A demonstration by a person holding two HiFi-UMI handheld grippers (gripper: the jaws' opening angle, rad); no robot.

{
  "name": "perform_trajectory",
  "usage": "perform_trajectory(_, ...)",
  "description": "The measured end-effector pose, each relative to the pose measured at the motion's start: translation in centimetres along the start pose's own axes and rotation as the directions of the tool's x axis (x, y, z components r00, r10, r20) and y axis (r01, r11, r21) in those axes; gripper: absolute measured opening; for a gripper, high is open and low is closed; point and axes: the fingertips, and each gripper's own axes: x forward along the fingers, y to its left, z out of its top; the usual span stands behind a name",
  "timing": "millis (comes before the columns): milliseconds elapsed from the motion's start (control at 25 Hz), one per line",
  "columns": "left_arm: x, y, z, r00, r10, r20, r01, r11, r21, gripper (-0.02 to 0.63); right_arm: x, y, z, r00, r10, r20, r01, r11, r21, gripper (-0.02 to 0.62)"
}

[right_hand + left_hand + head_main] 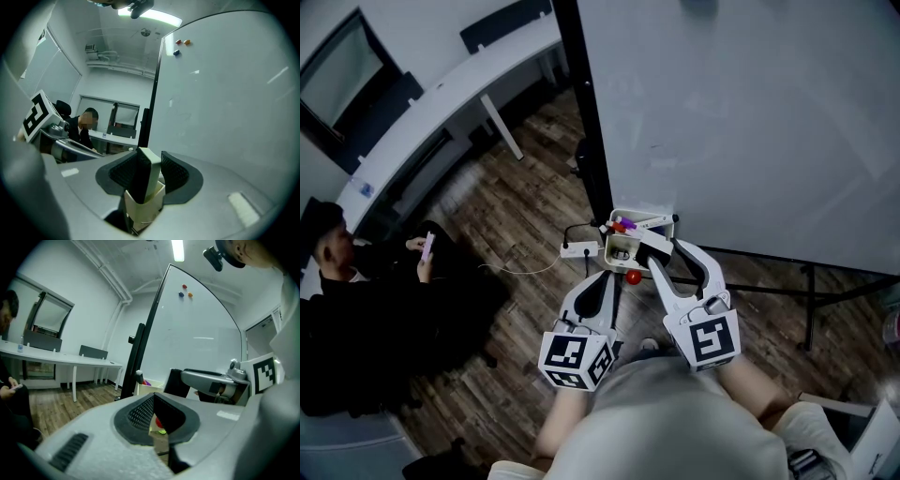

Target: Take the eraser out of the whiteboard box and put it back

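A cream whiteboard box (620,247) hangs at the lower left corner of the whiteboard (750,112), with markers in its far part. My right gripper (640,242) reaches into it from the right. In the right gripper view the eraser (146,174), cream with a black felt face, stands upright in the box (140,208), and my right gripper (149,161) is shut on it. My left gripper (613,275) hovers just in front of and below the box; its fingertips meet with nothing between them (153,397). The box (149,388) shows beyond it.
A small red ball (633,277) sits just below the box, beside the left gripper's tip. A white power strip (579,249) with cables lies on the wood floor. A seated person (356,281) is at the left, with a long white desk (441,103) behind. Magnets (183,290) stick high on the board.
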Motion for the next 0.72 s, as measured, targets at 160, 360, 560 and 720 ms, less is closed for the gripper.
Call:
perform_trajectory(160, 0.5, -0.1, -0.1, 1.0, 0.002, -0.003, -0.002, 1.0, 0.002, 0.002, 0.3, 0.0, -1.3, 1.0, 0.012, -0.027, -0.012, 1.0, 0.006, 0.166)
perform_trajectory(360, 0.9, 0.0, -0.3, 1.0, 0.006, -0.008, -0.005, 1.0, 0.003, 0.002, 0.4, -0.1, -2.8, 0.997, 0.017, -0.073, -0.014, 0.999, 0.044, 0.166)
perform_trajectory(560, 1.2, -0.2, -0.3, 1.0, 0.003, -0.014, -0.003, 1.0, 0.005, 0.002, 0.6, 0.0, -3.5, 0.995, 0.032, -0.093, -0.029, 0.999, 0.039, 0.166)
perform_trajectory(720, 1.5, -0.2, -0.4, 1.0, 0.002, -0.016, -0.002, 1.0, 0.007, 0.002, 0.8, 0.1, -4.2, 0.994, 0.042, -0.105, -0.038, 0.998, 0.04, 0.166)
